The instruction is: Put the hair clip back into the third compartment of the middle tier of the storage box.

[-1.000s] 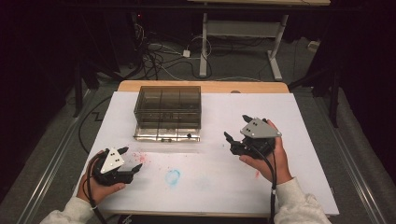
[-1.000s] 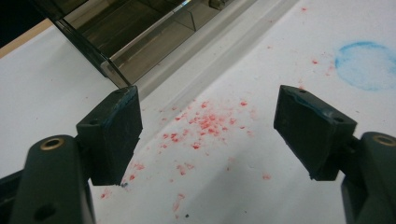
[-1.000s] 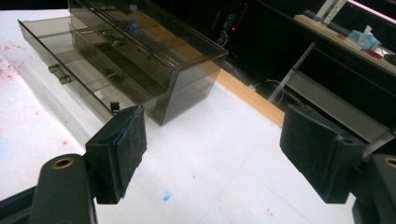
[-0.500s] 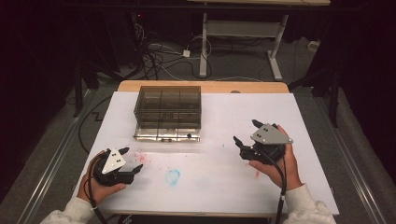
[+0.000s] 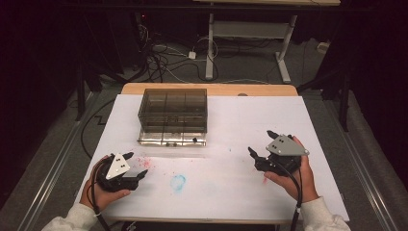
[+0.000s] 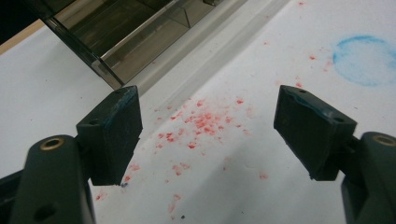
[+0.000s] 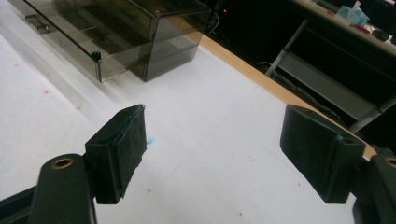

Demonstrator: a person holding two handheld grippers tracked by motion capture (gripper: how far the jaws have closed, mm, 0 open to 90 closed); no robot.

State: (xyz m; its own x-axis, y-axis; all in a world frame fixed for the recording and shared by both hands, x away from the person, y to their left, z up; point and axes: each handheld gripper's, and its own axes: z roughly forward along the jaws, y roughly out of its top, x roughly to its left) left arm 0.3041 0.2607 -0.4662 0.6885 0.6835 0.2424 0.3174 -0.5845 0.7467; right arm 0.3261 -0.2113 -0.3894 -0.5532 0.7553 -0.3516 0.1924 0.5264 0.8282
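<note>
The box (image 5: 172, 115) sits at the back of the surface (image 5: 308, 115). The left gripper (image 5: 137, 166) is near the front left, the right gripper (image 5: 260, 144) front right.

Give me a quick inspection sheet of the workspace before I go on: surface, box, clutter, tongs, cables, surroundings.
Surface: white sheet over the table, red specks and a blue ring stain.
Job's things: smoky clear box with dividers, at the far left.
Clutter: nothing seen.
Grippers: left tongs and right tongs both open, holding nothing.
Cables: a black one trails from the right tongs; tangle on the floor.
Surroundings: dark room, desk frame behind.
</note>
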